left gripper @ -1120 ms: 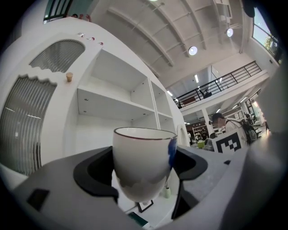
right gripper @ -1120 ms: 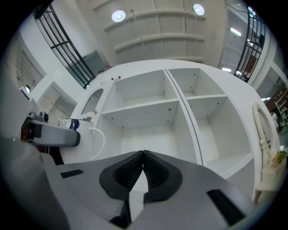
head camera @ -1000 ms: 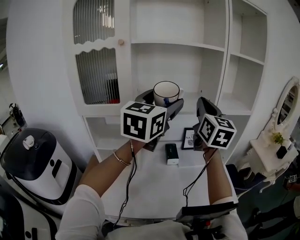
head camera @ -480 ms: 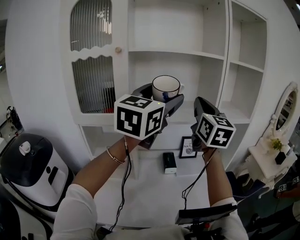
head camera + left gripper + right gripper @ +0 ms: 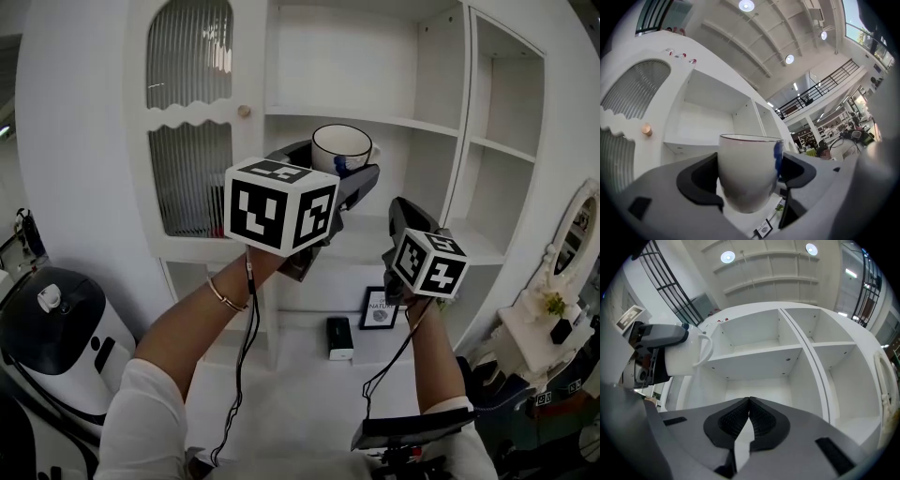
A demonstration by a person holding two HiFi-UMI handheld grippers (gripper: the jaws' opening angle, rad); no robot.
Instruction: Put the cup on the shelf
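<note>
A white cup (image 5: 341, 148) with a dark rim and a blue mark sits upright between the jaws of my left gripper (image 5: 337, 178), which is shut on it. The left gripper view shows the cup (image 5: 748, 168) held by both pads, in front of the open middle shelf (image 5: 689, 145). In the head view the cup is level with that shelf (image 5: 412, 123) of the white cabinet. My right gripper (image 5: 405, 217) hangs lower and to the right, shut and empty, its pads (image 5: 749, 418) touching. The right gripper view also catches the cup (image 5: 686, 352) at left.
The white cabinet has a ribbed-glass door (image 5: 192, 150) with a round knob (image 5: 244, 111) at left and open compartments (image 5: 502, 141) at right. Below lie a framed card (image 5: 379, 307) and a small dark box (image 5: 338, 337). A white and black appliance (image 5: 56, 328) stands at lower left.
My left gripper has risen with the cup, from about the lower shelf's height up to the middle shelf. The right gripper stays roughly where it was.
</note>
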